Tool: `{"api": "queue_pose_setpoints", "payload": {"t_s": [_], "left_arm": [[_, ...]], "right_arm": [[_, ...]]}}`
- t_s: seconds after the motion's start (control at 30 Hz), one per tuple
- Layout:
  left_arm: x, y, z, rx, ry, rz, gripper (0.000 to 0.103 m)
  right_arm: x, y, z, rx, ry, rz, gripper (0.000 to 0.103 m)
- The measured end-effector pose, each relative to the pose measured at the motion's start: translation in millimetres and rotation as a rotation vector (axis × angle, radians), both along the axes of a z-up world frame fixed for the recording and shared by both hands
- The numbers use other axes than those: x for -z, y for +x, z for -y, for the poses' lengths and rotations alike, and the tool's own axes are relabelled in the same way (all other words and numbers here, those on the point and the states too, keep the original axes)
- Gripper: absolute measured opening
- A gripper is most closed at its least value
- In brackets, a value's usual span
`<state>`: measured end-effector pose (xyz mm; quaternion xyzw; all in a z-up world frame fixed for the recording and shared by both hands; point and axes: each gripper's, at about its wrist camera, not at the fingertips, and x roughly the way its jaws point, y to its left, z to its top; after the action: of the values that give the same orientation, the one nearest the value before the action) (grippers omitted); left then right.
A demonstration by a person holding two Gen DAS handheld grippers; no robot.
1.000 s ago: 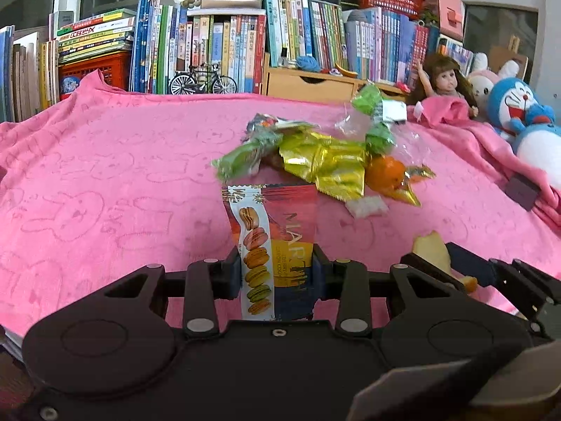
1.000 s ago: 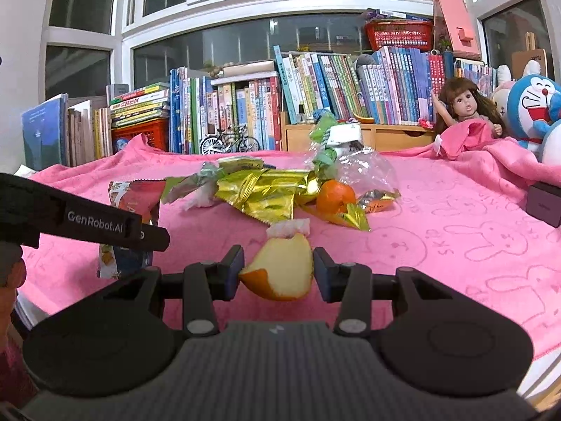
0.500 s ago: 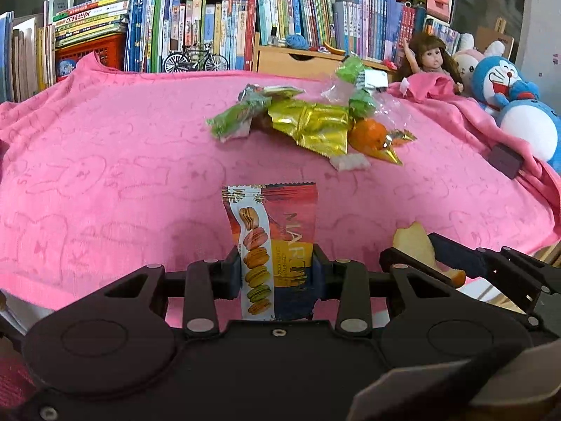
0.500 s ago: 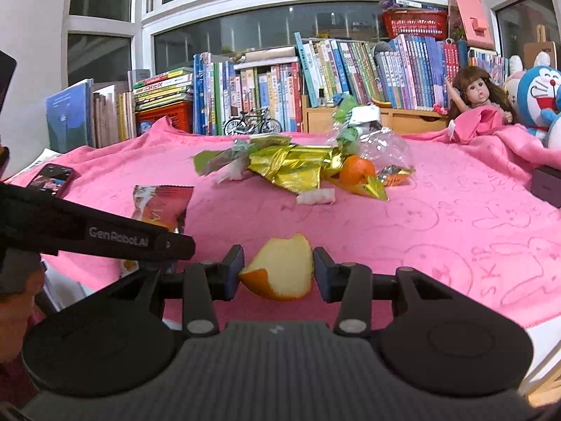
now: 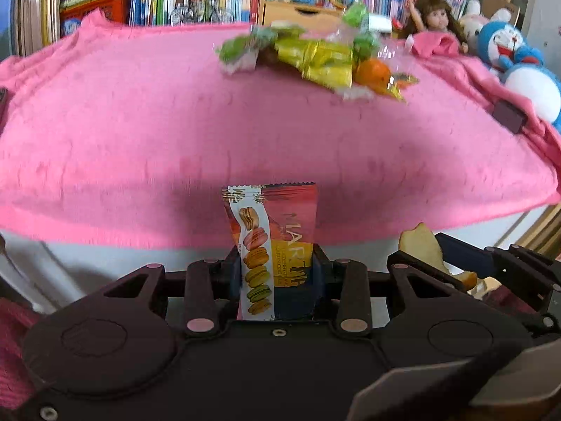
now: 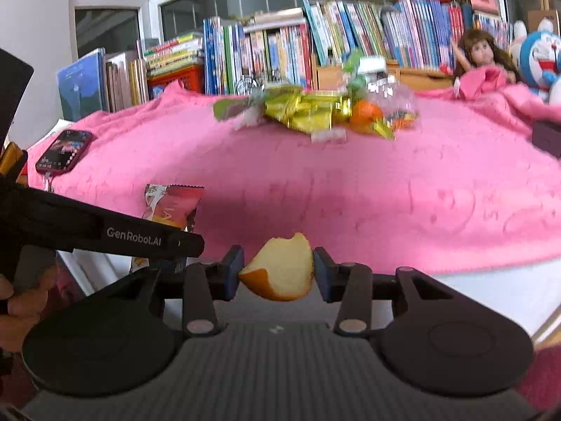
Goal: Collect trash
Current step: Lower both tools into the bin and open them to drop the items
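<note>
Up close, the left claw (image 5: 277, 273) is clenched on a glossy macaron cookie wrapper (image 5: 271, 242) standing upright, while the right claw (image 6: 277, 272) pinches a curved orange peel (image 6: 280, 270), pith facing out. Beyond, crinkled gold foil wrappers (image 6: 301, 112) and a round orange (image 6: 364, 115) lie heaped on the fuzzy pink cloth (image 6: 385, 193) covering the tabletop.

Both wrist cameras sat low behind their tool fingers, off the near edge of the pink-covered surface (image 5: 140, 133), faced 12 o'clock toward the bookshelf (image 6: 280, 45), shared the wrapper pile (image 5: 315, 56) at mid-distance.
</note>
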<state>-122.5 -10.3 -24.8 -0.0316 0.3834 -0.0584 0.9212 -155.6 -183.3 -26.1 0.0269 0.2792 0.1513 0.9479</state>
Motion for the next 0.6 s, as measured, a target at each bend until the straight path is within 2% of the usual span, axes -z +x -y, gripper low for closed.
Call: {"api": "queue_pose_setpoints", "payload": {"t_s": [0.17, 0.37, 0.6], "left_arm": [[24, -3, 3, -0.005, 0.017, -0.075, 0.036], [61, 3, 4, -0.014, 0.052, -0.198, 0.036], [99, 14, 3, -0.029, 0.065, -0.328, 0.036]], "right_arm": [[20, 0, -3, -0.012, -0.025, -0.088, 0.049], [51, 11, -7, -0.003, -0.044, -0.237, 0.049], [79, 22, -11, 0.006, -0.072, -0.350, 0.050]]}}
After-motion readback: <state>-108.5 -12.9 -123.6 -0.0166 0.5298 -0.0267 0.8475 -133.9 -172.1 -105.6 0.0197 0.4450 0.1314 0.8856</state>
